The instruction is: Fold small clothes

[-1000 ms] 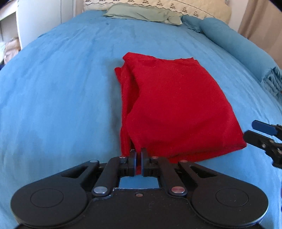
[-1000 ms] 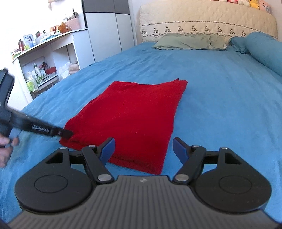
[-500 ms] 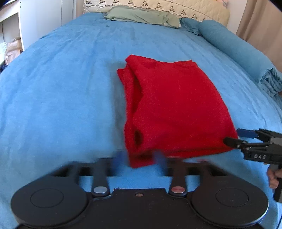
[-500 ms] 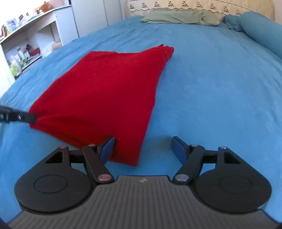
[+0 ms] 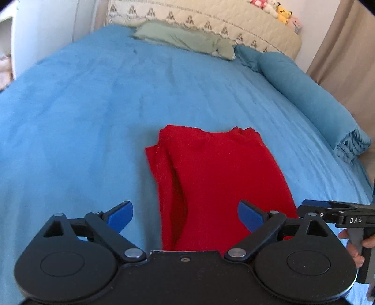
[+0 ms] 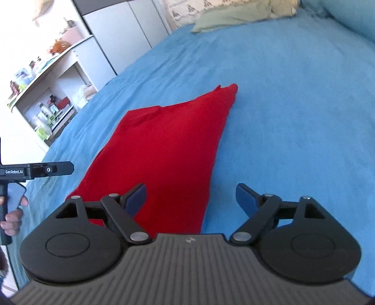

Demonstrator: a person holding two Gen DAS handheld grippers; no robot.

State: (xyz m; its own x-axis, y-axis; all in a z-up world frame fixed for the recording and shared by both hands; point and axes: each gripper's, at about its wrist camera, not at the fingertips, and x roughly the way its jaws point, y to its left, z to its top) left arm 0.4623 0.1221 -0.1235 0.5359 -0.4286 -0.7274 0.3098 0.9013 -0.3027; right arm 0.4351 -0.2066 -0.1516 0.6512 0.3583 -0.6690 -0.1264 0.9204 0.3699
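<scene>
A red garment (image 5: 218, 178) lies folded into a long strip on the blue bedspread (image 5: 82, 117); it also shows in the right wrist view (image 6: 164, 150). My left gripper (image 5: 185, 214) is open and empty, held above the garment's near end. My right gripper (image 6: 191, 198) is open and empty over the garment's near right corner. The right gripper's body shows at the right edge of the left wrist view (image 5: 337, 213), and the left gripper's body shows at the left of the right wrist view (image 6: 39, 170). Both are beside the cloth, not touching it.
A green pillow (image 5: 185, 38) and a cream headboard (image 5: 211, 21) are at the far end. A rolled blue blanket (image 5: 311, 96) lies along the bed's right side. White shelves with bottles (image 6: 46, 98) stand left of the bed. A curtain (image 5: 346, 47) hangs at the right.
My left gripper let go of the garment's near edge, opened and lifted back. The right gripper moved closer over the near right corner. The cloth lies flat.
</scene>
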